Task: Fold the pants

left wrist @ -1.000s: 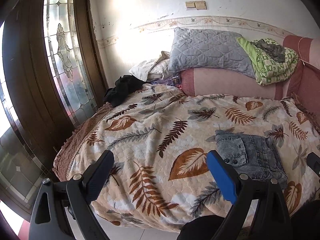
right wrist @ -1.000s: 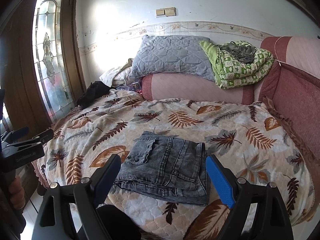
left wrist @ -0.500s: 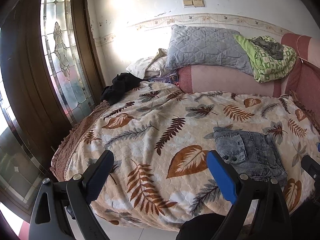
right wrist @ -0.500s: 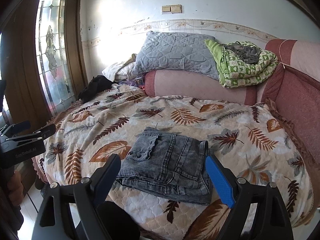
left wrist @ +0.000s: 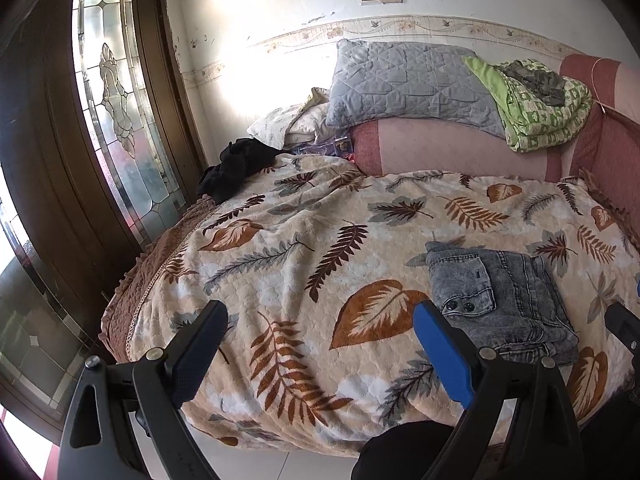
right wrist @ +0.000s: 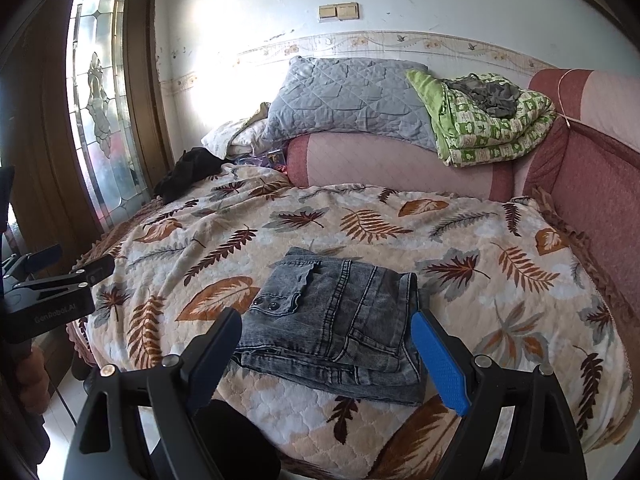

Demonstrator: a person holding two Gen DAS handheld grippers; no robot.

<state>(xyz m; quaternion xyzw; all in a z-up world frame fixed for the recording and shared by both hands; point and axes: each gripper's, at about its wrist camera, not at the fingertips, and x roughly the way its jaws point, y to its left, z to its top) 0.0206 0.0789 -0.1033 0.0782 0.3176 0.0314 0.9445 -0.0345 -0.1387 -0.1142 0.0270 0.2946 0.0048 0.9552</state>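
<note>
Lying on the bed: the pants (right wrist: 332,316), grey washed denim folded into a compact stack, are resting on the leaf-print blanket (right wrist: 460,248) near its front edge, flap pocket with two studs facing up.
Right gripper (right wrist: 324,354): it is hovering just in front of the pants, short of touching them; its jaws are standing wide apart and are gripping nothing, the folded stack showing between them.
Left gripper (left wrist: 320,344): it is hanging off to the left of the pants, over the front edge of the bed; its jaws are gaping wide and are holding nothing, with only blanket showing between them.
Pants seen from the left wrist: they (left wrist: 500,300) are sitting just beyond the blue pad of that gripper's right-hand finger, apart from it.
Back of the bed: a grey quilted pillow (right wrist: 348,100) and a folded green quilt (right wrist: 488,128) are sitting on the pink headboard (right wrist: 400,164).
Far left corner: a black garment (left wrist: 236,168) is lying bunched on the blanket beside the glass-panelled door (left wrist: 116,120).
</note>
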